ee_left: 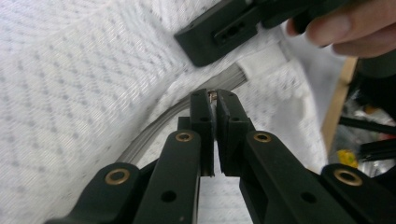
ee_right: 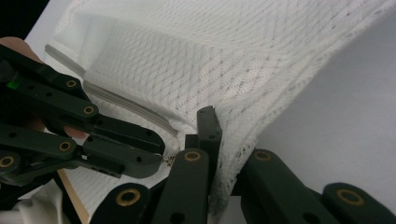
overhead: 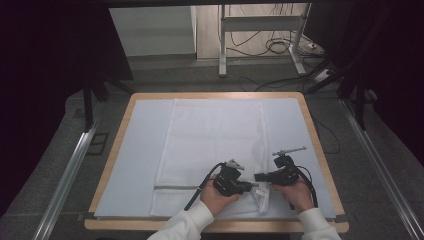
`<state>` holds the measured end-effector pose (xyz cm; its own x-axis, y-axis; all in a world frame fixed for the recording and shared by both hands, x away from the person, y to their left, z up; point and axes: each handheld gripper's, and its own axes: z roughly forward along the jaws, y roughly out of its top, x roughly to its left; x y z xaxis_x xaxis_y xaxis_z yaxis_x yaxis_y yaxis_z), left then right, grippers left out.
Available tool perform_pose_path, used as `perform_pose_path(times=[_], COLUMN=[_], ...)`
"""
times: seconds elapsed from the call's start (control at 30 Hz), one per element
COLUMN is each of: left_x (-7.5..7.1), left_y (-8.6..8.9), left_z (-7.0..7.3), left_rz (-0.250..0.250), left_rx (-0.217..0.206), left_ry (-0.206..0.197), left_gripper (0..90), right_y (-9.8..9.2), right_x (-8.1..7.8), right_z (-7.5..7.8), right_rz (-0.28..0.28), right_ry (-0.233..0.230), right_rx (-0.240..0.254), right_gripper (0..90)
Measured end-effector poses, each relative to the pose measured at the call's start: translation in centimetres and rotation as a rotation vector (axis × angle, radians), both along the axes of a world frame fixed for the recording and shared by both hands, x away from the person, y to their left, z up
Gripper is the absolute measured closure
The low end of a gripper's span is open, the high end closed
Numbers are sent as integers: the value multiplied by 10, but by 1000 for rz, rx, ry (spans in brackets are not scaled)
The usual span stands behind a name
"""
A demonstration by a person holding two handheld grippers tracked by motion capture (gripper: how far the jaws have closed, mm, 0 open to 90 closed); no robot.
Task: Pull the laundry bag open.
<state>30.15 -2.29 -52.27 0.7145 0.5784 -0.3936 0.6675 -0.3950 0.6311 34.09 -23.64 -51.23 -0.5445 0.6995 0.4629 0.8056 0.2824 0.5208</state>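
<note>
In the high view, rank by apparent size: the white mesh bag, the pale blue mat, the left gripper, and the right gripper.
1. pale blue mat: largest, covering most of the tabletop.
2. white mesh bag: lying on the mat, clearly smaller.
3. left gripper and right gripper: they look alike in size, so no ranking between them.

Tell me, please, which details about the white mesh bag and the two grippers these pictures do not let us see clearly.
- Zipper pull: left gripper view, a small metal bit almost hidden between the shut jaws of the left gripper.
- Bag edge in the right gripper: right gripper view, mesh bag covers one jaw.
- Zipper: high view, too small to tell open or closed.
</note>
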Motion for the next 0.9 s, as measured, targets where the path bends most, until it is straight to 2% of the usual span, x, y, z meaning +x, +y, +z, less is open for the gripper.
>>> perform_pose_path(times=[0.1,0.3,0.9], left_x=[1,1,1], left_y=[3,6,14], left_z=[-2,-2,-6], left_rz=[6,11,21], left_rx=[-16,-7,-6], left_ry=[20,11,22], left_gripper=[871,871,871], right_y=[-1,-1,-1], right_x=[0,0,0], right_z=[0,0,-1], right_rz=[-2,-1,1], right_ry=[1,-1,-9], right_rx=[2,2,-7], right_gripper=[885,885,885])
